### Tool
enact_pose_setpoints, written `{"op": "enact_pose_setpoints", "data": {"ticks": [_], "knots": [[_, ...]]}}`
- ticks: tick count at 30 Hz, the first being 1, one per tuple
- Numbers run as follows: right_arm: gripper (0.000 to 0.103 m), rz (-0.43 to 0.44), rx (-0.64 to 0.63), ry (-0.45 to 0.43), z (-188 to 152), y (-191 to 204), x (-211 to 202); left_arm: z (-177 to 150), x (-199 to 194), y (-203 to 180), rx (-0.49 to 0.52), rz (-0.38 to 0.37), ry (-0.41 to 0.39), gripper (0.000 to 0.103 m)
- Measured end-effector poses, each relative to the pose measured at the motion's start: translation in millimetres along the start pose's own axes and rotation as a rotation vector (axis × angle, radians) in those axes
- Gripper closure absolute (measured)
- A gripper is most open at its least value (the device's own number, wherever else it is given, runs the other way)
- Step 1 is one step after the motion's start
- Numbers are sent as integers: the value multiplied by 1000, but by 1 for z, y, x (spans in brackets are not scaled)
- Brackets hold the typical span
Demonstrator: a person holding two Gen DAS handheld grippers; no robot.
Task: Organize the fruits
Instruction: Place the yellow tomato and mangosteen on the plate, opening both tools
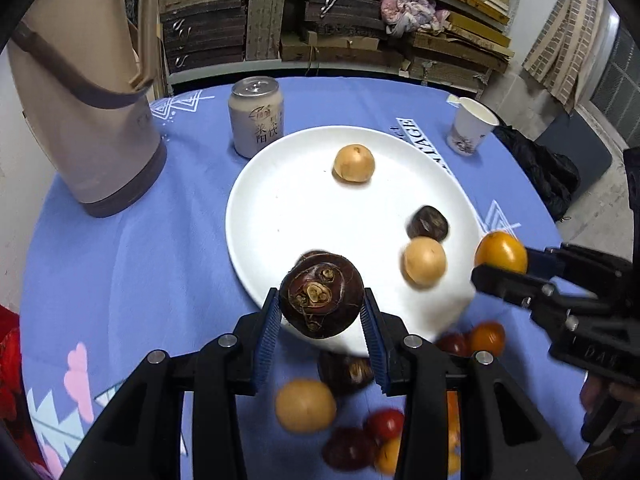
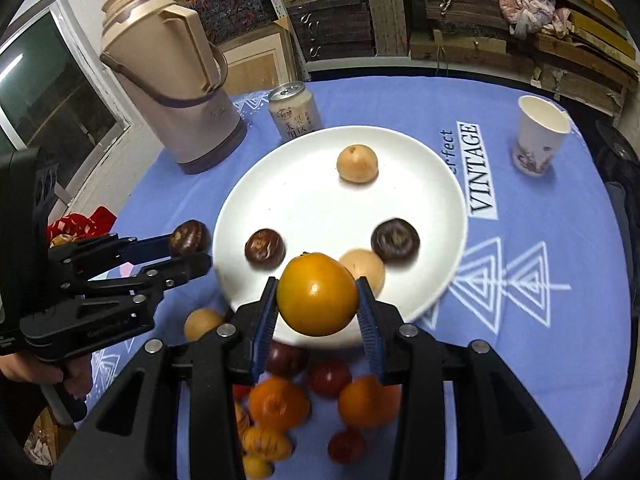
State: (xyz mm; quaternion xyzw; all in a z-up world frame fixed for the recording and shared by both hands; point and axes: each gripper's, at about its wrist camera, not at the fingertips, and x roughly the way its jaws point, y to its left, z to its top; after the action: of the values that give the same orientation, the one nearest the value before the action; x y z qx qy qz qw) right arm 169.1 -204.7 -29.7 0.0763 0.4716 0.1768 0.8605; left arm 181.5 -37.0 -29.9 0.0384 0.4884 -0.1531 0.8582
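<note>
Carrying two fruits toward the plate point(image 1: 256, 208): a dark chestnut point(image 1: 322, 294) pinched between the left gripper point(image 1: 322, 316) pads at the plate's near rim, an orange fruit point(image 2: 318, 294) clamped likewise in the right gripper point(image 2: 318, 312). Judging the step as mid-transfer, with four fruits already lying on the plate and a loose pile point(image 2: 300, 404) waiting on the cloth point(image 2: 540, 360) below. Needing next a lowering onto bare plate, clear of the fruits already there, before opening.

The middle of the white plate point(image 2: 304, 200) lies bare between scattered fruits. A can point(image 2: 295, 110) touches its far rim, a tall thermos point(image 2: 172, 92) stands far left, a paper cup point(image 2: 538, 136) far right.
</note>
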Motion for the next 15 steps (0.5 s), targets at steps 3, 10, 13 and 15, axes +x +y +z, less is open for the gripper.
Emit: {"op": "enact_pose_setpoints", "data": {"ticks": [3,10,13,15], "knots": [[65,4,5,22,5,-2,23,9,19,4,-9,16,20,63],[65,8,-31,57,9,6,57,15,50,10,-25,26,63,63],[65,9,-47,55,10,12,60,15,56,11,-26,28,70,63],[65,8,-47,57,12,13,64,15,59,12,-31,27,75,63]]}}
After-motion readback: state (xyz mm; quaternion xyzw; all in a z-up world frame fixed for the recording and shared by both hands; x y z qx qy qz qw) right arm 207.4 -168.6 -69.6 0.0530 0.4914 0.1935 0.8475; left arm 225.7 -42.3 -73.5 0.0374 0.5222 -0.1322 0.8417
